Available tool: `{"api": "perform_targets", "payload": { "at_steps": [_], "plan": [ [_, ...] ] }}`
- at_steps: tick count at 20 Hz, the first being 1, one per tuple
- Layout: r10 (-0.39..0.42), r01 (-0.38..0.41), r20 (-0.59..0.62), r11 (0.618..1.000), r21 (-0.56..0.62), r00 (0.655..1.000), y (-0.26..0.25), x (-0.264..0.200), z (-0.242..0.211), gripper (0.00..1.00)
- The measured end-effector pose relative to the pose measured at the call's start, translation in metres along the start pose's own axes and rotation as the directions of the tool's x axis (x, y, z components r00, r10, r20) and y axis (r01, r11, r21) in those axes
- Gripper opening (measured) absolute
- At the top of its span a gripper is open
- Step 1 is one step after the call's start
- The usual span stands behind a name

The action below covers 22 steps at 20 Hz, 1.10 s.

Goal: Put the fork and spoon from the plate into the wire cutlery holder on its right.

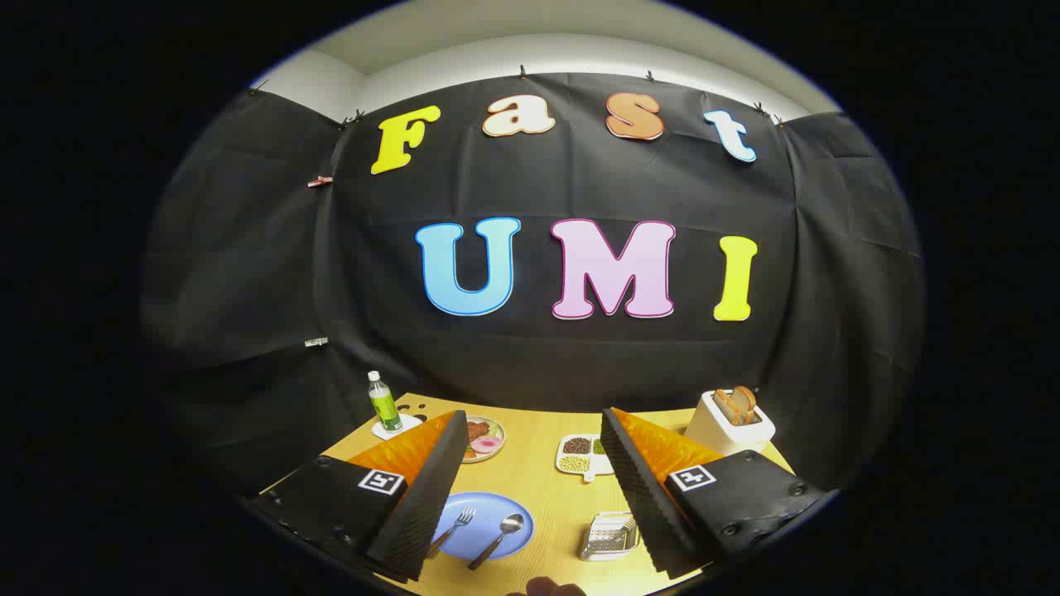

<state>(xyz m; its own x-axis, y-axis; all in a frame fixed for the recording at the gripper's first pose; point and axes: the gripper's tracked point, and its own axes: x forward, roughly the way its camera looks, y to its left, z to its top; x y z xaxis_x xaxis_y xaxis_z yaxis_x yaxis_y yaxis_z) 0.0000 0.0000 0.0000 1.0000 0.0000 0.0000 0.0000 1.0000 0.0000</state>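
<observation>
Claw [530,463]: nearest the camera — its two fingers spread wide apart, nothing between them, holding nothing; it hangs above the tabletop.
Left finger [426,497]: its ribbed inner face slants down over the left rim of the plate; a square marker sits on the block behind it.
Bottle [383,403]: far left corner, beyond the left finger — clear with a green label and white cap, upright on a small white coaster [396,429].
Food plate [484,439]: round, just beyond the left finger's tip, carrying reddish and pink pieces; partly hidden by the finger.
Plate [484,526]: blue, round, lying low between the fingers, nearer the left one.
Fork [453,530]: on the left part of the blue plate, tines pointing away, handle slanting down toward the left finger and partly hidden by it.
Spoon [498,540]: on the blue plate just right of the fork, bowl away, handle slanting down past the plate's near rim.
Tabletop [538,488]: light wood, bare between the fingers.
Sectioned dish [580,455]: white, beyond the gap between the fingers, close to the right finger, with brown, pale and green fillings in separate compartments.
Wire cutlery holder [609,536]: right of the blue plate, apart from it, just beside the right finger; whether anything lies inside I cannot tell.
Right finger [646,497]: ribbed inner face, edge running alongside the holder.
Toaster [729,424]: white, far right, beyond the right finger, with slices of bread standing in its slots.
</observation>
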Motion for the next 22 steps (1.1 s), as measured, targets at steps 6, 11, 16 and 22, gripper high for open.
{"api": "perform_targets", "payload": {
  "at_steps": [6, 11, 16, 22],
  "plan": [
    [0.005, -0.005, -0.019, 1.000, -0.001, 1.000, 0.003, 0.005, -0.008, 1.00],
    [0.017, -0.017, -0.043, 1.000, -0.009, 0.999, 0.009, 0.012, -0.016, 1.00],
    [0.045, -0.045, -0.088, 0.999, -0.003, 0.995, 0.021, 0.016, -0.032, 1.00],
    [0.034, -0.039, -0.166, 0.999, -0.027, 0.986, 0.027, 0.028, -0.062, 1.00]
  ]
}}
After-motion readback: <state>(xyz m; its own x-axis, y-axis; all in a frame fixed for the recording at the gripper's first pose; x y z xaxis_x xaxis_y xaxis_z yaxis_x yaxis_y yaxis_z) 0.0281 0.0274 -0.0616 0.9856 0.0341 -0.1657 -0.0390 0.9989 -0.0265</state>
